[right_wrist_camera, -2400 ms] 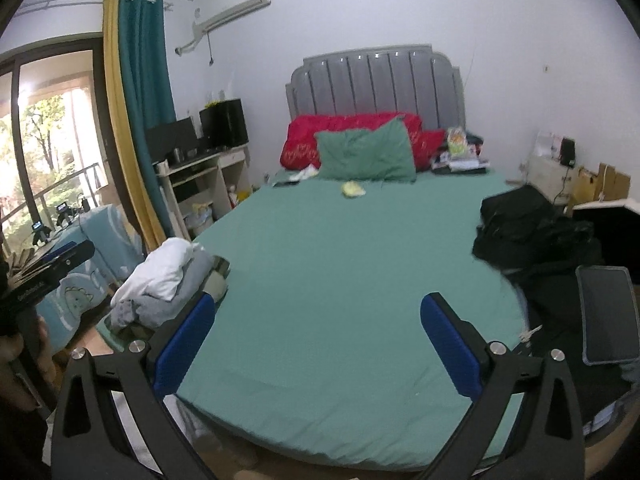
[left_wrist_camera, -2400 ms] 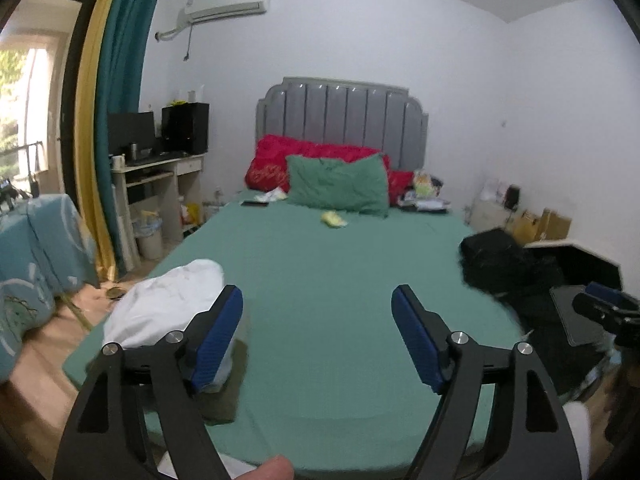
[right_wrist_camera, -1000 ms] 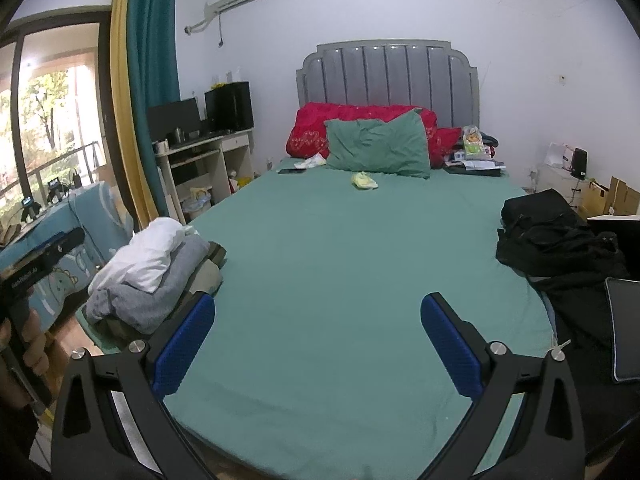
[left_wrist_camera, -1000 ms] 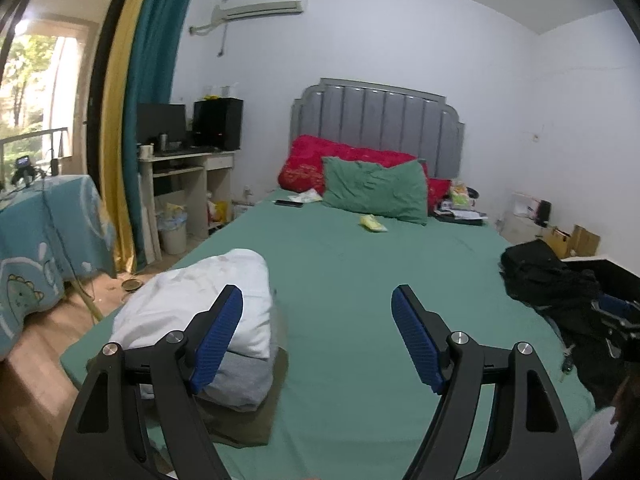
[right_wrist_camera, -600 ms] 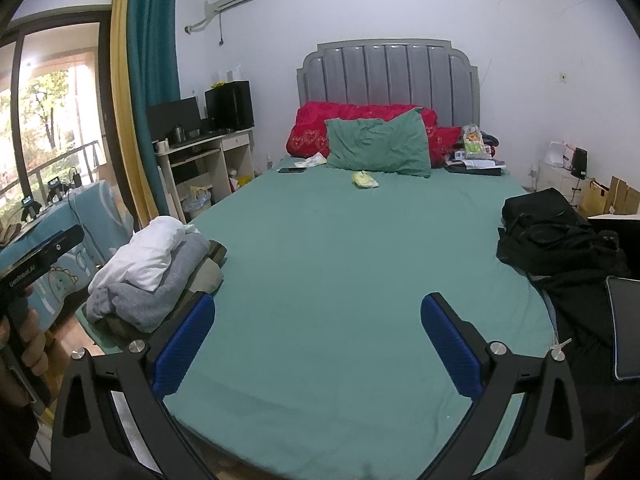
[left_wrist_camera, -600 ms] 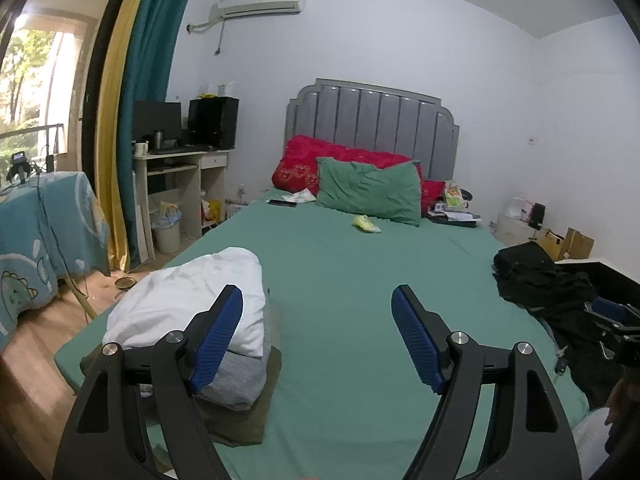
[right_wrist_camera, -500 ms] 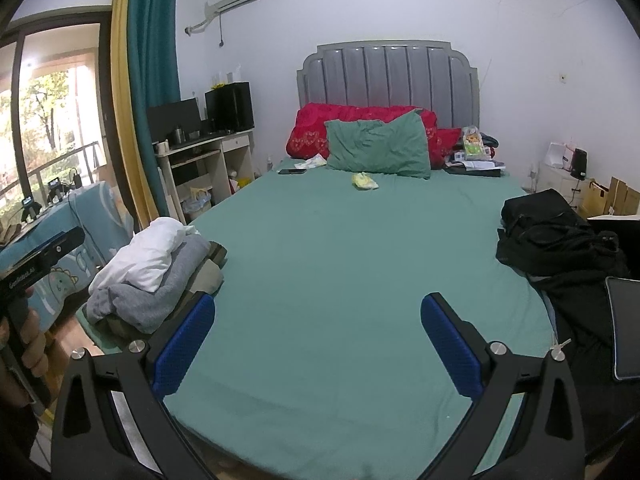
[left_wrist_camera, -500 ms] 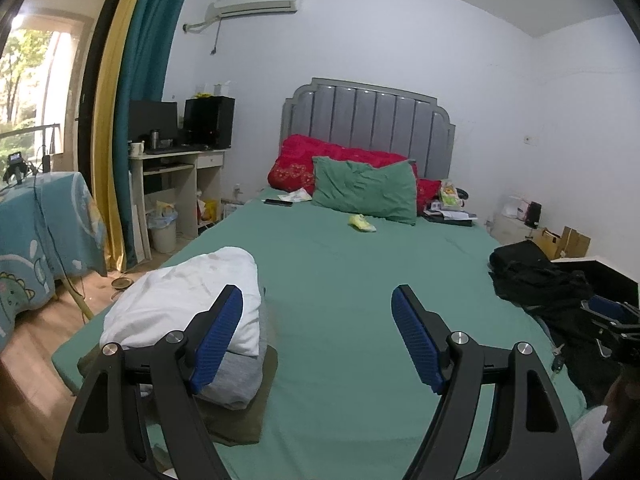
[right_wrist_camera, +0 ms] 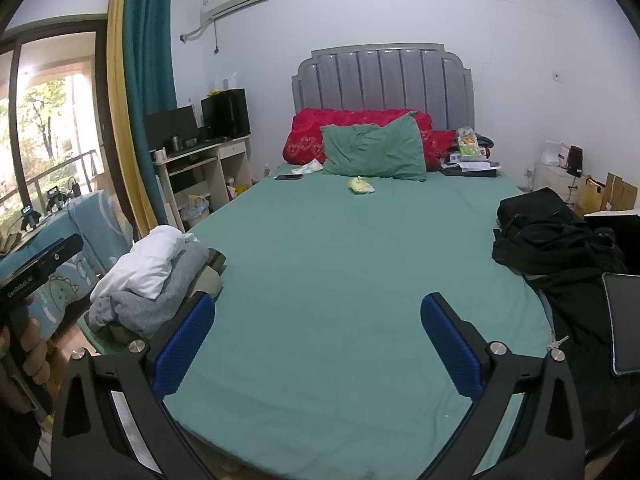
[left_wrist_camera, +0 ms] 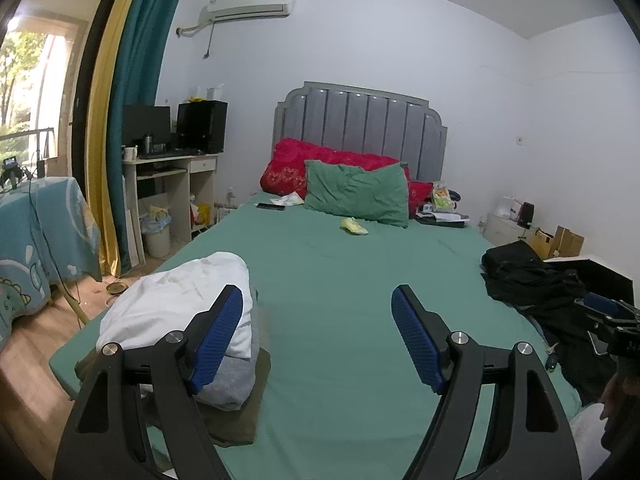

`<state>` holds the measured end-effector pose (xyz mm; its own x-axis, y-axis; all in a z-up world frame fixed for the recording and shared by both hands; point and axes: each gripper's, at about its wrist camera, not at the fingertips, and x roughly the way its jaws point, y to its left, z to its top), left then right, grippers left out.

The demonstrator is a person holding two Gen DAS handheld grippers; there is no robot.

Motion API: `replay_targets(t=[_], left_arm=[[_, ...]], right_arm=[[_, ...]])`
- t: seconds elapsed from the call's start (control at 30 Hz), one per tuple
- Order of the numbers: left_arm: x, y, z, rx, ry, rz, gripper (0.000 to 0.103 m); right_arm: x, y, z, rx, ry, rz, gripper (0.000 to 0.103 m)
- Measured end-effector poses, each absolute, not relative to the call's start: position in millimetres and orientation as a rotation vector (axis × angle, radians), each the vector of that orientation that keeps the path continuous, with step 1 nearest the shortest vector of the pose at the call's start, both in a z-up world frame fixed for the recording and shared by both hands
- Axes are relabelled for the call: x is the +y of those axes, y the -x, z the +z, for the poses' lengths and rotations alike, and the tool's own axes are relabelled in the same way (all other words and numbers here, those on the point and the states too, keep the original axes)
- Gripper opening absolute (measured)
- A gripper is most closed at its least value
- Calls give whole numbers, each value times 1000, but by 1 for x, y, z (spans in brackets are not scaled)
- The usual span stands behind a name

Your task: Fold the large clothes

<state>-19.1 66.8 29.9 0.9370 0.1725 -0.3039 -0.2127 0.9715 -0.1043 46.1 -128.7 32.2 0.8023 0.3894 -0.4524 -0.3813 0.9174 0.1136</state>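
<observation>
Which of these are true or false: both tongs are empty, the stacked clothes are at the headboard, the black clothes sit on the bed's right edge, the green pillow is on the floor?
1. Both the left tongs and right tongs are open and hold nothing. True.
2. The stacked clothes lie by the headboard. False: they sit at the near left corner of the bed.
3. The black clothes lie piled at the bed's right edge. True.
4. The green pillow is on the floor. False: it leans against the red pillows on the bed.
</observation>
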Motion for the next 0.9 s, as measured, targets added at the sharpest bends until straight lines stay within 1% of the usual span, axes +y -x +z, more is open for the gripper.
replay_targets(t=[0.6, 0.9], left_arm=[[64, 19, 32, 297, 133, 186, 80], [48, 18, 38, 302, 121, 154, 80]], right_arm=[[-128, -40, 35, 491, -20, 437, 102], [-126, -37, 38, 485, -26, 437, 102]])
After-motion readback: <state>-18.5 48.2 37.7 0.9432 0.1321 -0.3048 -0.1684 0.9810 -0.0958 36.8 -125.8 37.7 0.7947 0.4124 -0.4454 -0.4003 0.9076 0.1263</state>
